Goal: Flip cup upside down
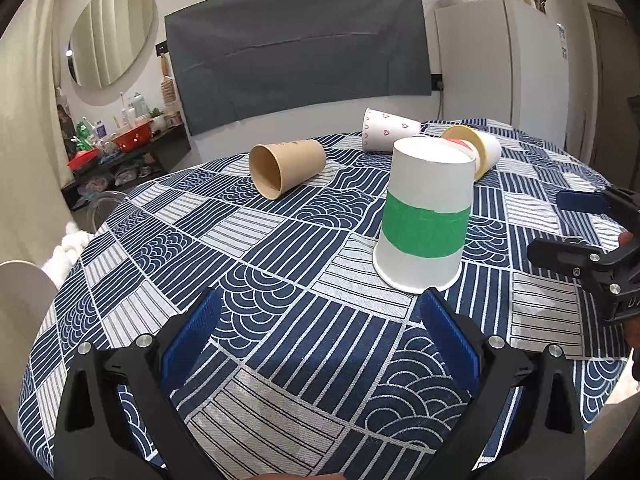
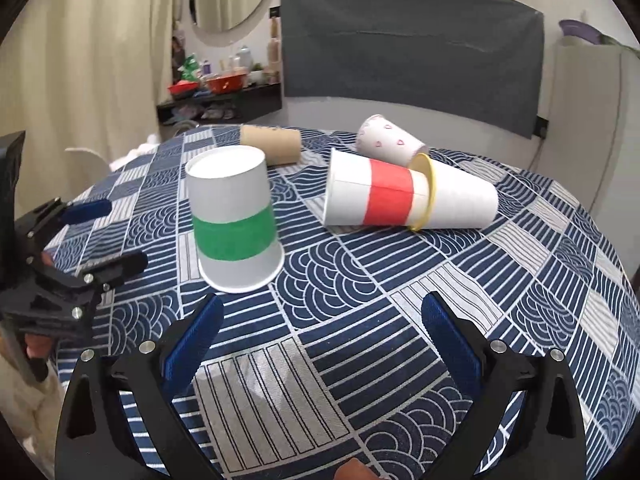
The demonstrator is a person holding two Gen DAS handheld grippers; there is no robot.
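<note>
- Green-banded cup (image 1: pixel 424 216) stands mouth-down on the bench (image 1: pixel 280 280), axis upright.
- My left fingers (image 1: pixel 448 332), released, sit just before it; right fingers (image 2: pixel 204 332), also released, nearly as near.
- Red-banded cup (image 2: pixel 372 194) lies sideways behind it.

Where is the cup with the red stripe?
The red-striped cup lies on its side right of the upside-down green-striped cup, its bottom tucked inside a yellow-rimmed cup.

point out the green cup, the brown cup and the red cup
green cup (image 2: pixel 234 238), right wrist view, on its green band
brown cup (image 1: pixel 298 160), left wrist view, on its side wall
red cup (image 2: pixel 390 192), right wrist view, on its red band
</note>
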